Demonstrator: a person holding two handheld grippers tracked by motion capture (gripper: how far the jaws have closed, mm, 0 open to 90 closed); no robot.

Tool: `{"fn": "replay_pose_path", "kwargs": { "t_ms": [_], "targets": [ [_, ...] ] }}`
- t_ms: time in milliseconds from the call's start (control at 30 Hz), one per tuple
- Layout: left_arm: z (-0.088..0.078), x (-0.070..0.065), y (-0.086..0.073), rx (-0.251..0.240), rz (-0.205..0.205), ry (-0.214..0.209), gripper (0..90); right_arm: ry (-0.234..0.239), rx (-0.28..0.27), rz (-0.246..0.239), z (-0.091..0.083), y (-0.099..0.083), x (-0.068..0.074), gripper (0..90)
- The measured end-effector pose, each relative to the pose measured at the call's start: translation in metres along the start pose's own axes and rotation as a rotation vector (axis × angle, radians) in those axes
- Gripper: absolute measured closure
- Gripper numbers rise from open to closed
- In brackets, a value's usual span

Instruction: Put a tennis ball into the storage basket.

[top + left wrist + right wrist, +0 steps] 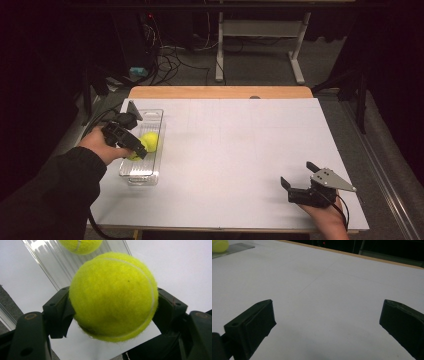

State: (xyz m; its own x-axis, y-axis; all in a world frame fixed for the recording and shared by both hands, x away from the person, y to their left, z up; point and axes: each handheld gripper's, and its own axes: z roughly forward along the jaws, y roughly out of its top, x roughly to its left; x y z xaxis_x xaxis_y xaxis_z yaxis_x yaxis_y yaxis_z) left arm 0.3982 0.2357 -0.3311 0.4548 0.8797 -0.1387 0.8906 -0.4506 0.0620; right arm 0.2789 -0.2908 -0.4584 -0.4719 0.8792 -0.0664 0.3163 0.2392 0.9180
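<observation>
Two hand-held grippers: left clamps a tennis ball over the tray, right rests wide open.

A white table with cables on the floor beyond.

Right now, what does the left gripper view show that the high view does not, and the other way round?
The left gripper view alone shows the grip up close: the left gripper has both black jaws pressed against the sides of a tennis ball, whose white seam is visible.

The high view alone shows the right gripper, jaws apart, resting low at the table's near right, and the full outline of the clear tray at the table's left.

Both show a second tennis ball lying in the tray, and the white table.
</observation>
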Motion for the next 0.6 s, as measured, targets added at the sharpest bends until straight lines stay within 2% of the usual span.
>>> {"fn": "replay_pose_path", "kwargs": {
  "t_ms": [200, 600],
  "targets": [
    [0.008, 0.003, 0.002, 0.017, -0.004, -0.001, 26.5, 0.002, 0.001, -0.003, 0.001, 0.000, 0.001, 0.0],
    [0.037, 0.009, 0.007, 0.048, -0.021, -0.009, 26.5, 0.007, 0.009, -0.004, 0.002, -0.001, 0.002, 0.0]
  ]
}}
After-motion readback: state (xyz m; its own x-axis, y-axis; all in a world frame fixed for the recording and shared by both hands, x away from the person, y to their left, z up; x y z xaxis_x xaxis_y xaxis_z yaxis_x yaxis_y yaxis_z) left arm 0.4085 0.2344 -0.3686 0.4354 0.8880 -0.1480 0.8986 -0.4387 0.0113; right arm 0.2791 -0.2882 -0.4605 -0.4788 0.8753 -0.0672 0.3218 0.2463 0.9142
